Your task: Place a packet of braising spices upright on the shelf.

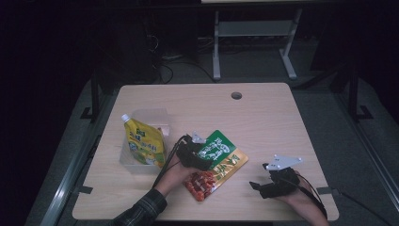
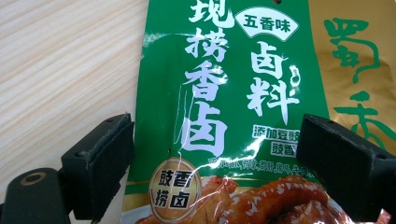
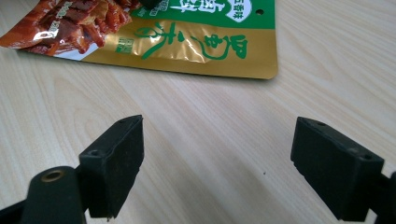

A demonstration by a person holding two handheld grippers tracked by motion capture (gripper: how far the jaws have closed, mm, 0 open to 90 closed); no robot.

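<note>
At the table's (image 1: 263,113) left, a yellow spouted pouch (image 1: 145,141) stands in a clear box (image 1: 153,117). Beside it, the left forearm angles in from the lower edge, its left gripper (image 2: 215,154) over the green packet (image 1: 217,146), jaws spread wide to either side of the packet's width without pinching it. The green packet lies atop a gold packet (image 1: 230,165) near the table's middle. To the right, the right gripper (image 1: 256,185) points leftward toward the gold packet, low over bare wood, jaws wide and empty.
</note>
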